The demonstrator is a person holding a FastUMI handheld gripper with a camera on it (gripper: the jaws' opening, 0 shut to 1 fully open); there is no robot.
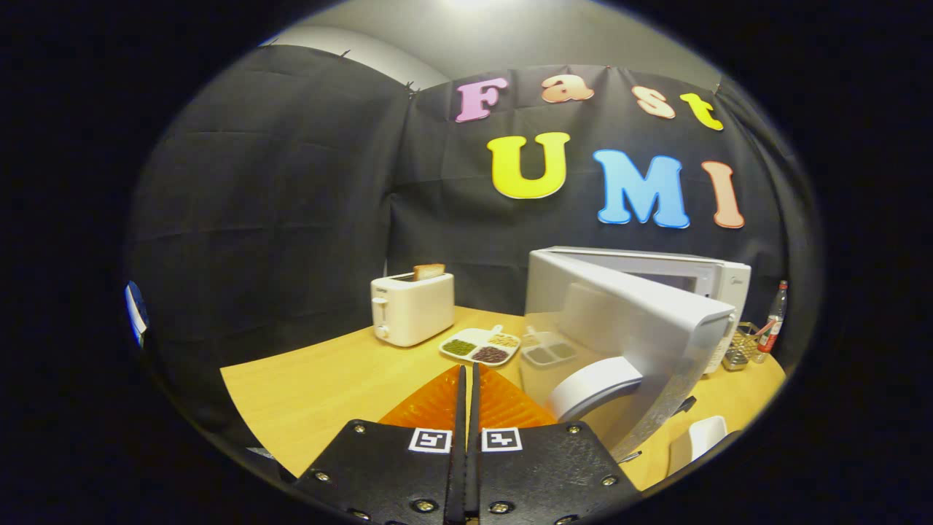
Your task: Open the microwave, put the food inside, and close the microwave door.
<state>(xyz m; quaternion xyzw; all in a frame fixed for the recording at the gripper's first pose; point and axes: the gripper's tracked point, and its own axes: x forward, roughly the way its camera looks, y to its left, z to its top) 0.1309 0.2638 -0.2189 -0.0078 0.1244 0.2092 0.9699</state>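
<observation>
The white microwave stands at the back right of the wooden table. Its door is swung wide open toward me, with its pale handle just right of my fingers. A white divided plate of food, holding green, dark and yellowish grains, lies on the table left of the door and beyond my fingertips; the door glass mirrors it. My gripper is shut with nothing between its fingers, pointing toward the plate from a short way off.
A white toaster with a slice of bread sticking up stands left of the plate. A small wire basket and a bottle stand right of the microwave. A white object lies by the table's near right edge.
</observation>
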